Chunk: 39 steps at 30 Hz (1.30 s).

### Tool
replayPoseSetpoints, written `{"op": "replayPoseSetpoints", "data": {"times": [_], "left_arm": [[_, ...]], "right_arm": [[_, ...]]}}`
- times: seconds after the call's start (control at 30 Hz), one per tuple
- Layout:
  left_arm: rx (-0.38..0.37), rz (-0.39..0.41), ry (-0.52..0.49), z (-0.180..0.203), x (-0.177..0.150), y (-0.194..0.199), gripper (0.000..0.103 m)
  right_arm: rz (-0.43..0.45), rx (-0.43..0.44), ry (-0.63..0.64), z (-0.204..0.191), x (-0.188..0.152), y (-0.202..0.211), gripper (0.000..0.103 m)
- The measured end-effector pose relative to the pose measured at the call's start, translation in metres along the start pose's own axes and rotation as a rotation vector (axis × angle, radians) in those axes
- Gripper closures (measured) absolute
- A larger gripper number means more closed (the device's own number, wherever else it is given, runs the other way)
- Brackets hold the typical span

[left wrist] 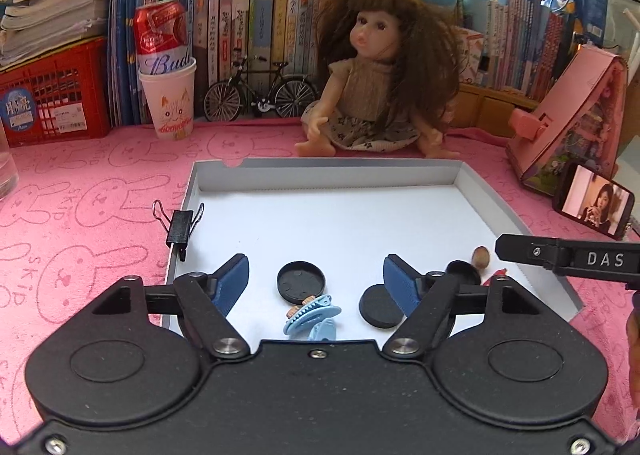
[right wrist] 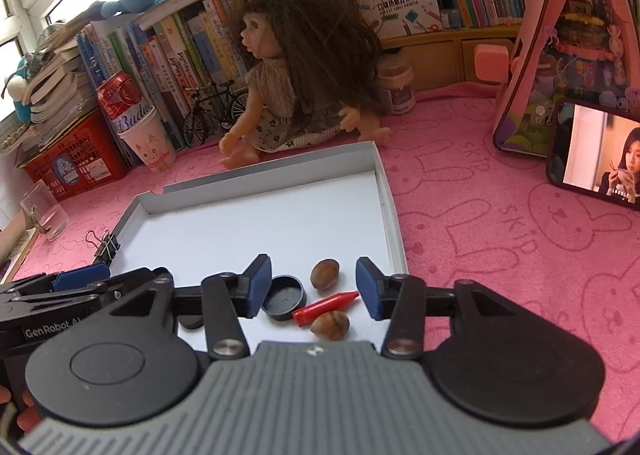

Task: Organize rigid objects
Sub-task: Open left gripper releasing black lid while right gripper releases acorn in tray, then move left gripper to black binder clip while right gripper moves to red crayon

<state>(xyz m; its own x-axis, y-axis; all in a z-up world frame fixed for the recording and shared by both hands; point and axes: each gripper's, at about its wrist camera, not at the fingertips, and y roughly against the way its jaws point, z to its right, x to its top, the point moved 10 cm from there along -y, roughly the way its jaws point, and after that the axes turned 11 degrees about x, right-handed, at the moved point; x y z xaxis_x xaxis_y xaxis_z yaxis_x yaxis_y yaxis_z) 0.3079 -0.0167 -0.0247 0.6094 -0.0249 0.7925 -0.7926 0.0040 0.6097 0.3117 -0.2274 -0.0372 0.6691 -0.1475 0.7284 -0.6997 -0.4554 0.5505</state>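
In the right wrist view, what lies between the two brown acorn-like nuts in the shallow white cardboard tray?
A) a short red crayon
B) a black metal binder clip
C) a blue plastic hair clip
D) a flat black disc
A: the short red crayon lies slantwise in the shallow white cardboard tray, with one brown nut above it and the other brown nut below.

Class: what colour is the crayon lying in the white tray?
Red; the crayon shows best in the right wrist view.
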Motion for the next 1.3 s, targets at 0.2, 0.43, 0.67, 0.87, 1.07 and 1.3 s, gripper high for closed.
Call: {"op": "replayPoseSetpoints", "data": {"times": [0.2, 0.43, 0.67, 0.87, 1.07, 1.3], "left_arm": [[-0.018, 0.063, -0.042, 0.007, -0.006, 0.03, 0.026], [-0.06, 0.074, -0.021, 0.009, -0.022, 0.057, 0.025], [-0.076, 0.096, -0.028, 0.011, -0.034, 0.081, 0.025], [-0.084, 0.091, -0.004, 0.013, -0.057, 0.097, 0.025], [-0.095, 0.093, -0.007, 0.017, -0.078, 0.11, 0.025], [-0.088, 0.092, -0.028, 0.016, -0.098, 0.119, 0.025]], "right_arm": [[0.018, 0.019, 0.034, -0.008, -0.008, 0.016, 0.026], [0.05, 0.026, 0.082, -0.019, -0.017, 0.037, 0.019], [0.081, 0.027, 0.149, -0.032, -0.029, 0.056, 0.015], [0.113, 0.018, 0.185, -0.037, -0.04, 0.069, 0.014], [0.123, 0.007, 0.224, -0.04, -0.058, 0.078, 0.014], [0.125, 0.006, 0.23, -0.039, -0.077, 0.087, 0.013]]}}
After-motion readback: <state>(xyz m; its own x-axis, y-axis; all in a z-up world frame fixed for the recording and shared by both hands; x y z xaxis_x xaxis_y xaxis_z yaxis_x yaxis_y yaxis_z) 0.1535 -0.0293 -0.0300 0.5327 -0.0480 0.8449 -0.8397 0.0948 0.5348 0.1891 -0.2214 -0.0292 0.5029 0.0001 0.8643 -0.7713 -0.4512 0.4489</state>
